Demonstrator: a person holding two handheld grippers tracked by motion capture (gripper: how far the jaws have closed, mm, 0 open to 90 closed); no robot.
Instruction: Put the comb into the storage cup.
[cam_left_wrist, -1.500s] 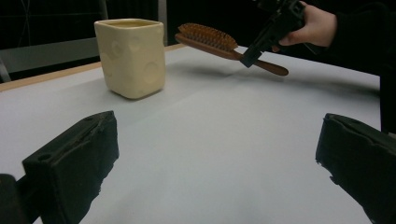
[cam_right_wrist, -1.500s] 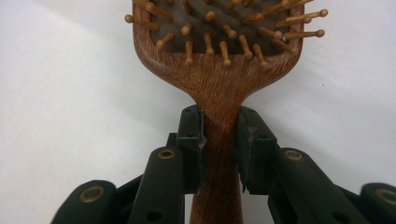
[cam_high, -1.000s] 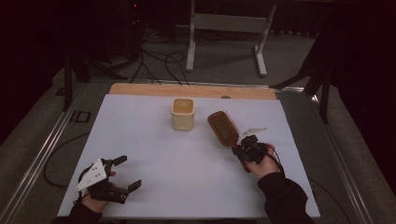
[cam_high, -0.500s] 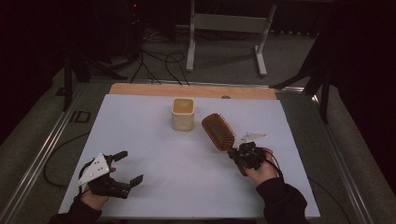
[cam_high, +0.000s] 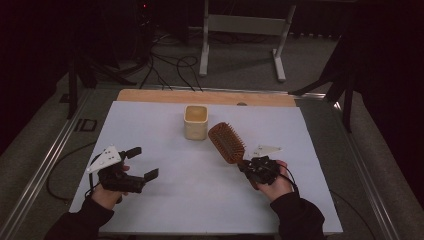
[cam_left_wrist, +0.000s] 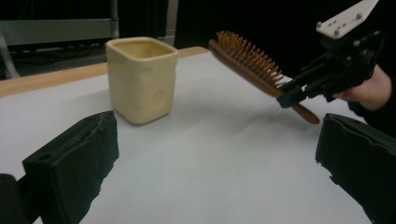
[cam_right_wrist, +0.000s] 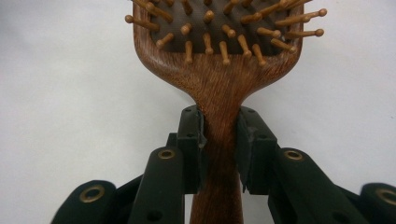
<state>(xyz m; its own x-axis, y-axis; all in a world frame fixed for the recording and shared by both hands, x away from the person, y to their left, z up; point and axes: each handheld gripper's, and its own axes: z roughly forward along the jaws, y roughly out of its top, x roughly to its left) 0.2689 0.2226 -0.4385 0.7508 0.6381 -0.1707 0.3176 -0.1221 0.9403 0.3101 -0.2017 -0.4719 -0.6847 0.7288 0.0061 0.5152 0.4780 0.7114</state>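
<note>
Evidently mid-carry: right gripper clamped the hairbrush by its handle, lifted beside the cup. Left gripper stood open, empty. Next move needs brush alignment over the cup.

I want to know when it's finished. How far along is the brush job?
Done: the right gripper has the wooden hairbrush clamped by its handle and lifted off the white table. In hand: the brush hangs tilted beside the cream cup, bristles up. Left, probably: getting the brush into the cup, which looks empty. The left gripper is open and holds nothing.
</note>
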